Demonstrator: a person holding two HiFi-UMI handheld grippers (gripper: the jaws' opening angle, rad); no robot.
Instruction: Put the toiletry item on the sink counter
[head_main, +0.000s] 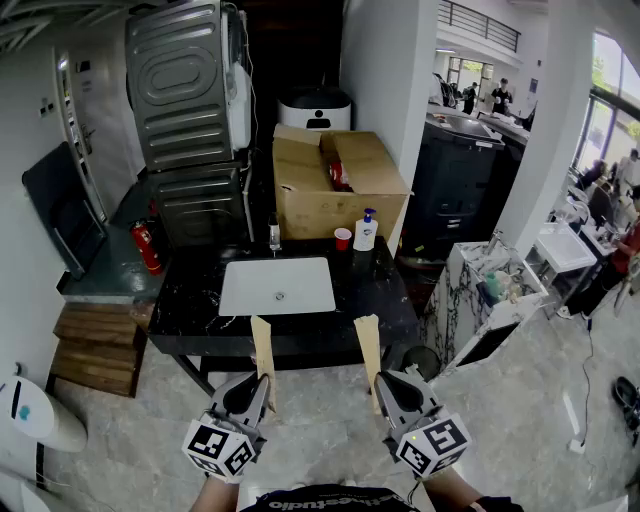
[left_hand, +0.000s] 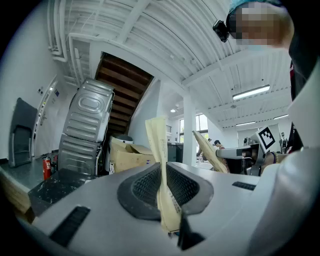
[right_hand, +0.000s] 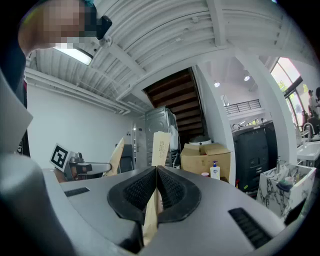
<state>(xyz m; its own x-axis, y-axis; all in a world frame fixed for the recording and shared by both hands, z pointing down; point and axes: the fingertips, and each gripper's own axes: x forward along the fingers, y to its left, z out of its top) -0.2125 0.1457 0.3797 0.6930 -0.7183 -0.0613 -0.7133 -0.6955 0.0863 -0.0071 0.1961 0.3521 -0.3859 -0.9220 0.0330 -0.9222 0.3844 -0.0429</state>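
My left gripper (head_main: 260, 384) is shut on a flat tan paper packet (head_main: 263, 352) that sticks up past its jaws; in the left gripper view the packet (left_hand: 159, 146) is pinched between the black pads (left_hand: 145, 186). My right gripper (head_main: 381, 382) is shut on a second tan packet (head_main: 368, 350), which stands upright with faint print (right_hand: 160, 148) in the right gripper view. Both grippers hover side by side just in front of the black sink counter (head_main: 190, 300) with its white basin (head_main: 277, 285).
At the back of the counter stand a white pump bottle (head_main: 366, 232), a red cup (head_main: 343, 238) and a small clear bottle (head_main: 274, 235). Behind are an open cardboard box (head_main: 335, 185) and a grey metal machine (head_main: 185, 90). A marble-patterned cabinet (head_main: 480, 290) stands to the right, a fire extinguisher (head_main: 146, 248) to the left.
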